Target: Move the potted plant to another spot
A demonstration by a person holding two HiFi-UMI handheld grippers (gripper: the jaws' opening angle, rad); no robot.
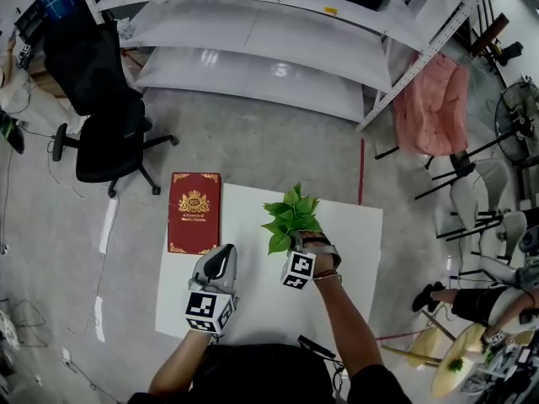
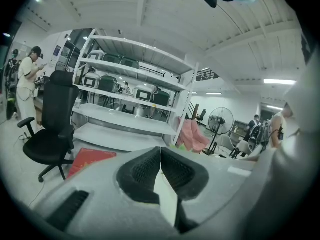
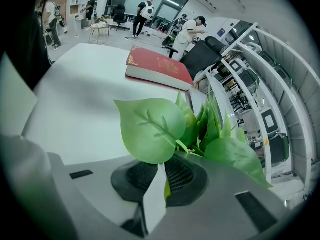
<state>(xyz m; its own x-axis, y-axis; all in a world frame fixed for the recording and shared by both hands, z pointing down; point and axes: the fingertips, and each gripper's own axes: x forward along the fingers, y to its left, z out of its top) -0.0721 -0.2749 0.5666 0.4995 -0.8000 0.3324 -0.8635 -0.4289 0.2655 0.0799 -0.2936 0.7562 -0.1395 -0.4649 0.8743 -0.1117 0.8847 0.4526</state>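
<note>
Right gripper view: my right gripper point(image 3: 164, 173) jaws nearly shut, pinching potted plant point(image 3: 170, 129) low at stem. Pot hidden. Plant is just right of red book point(image 3: 157, 68). Left gripper point(image 2: 160, 156) jaws together, empty. I guess carry step. Next: find bare spot away from book, set down gently.
</note>
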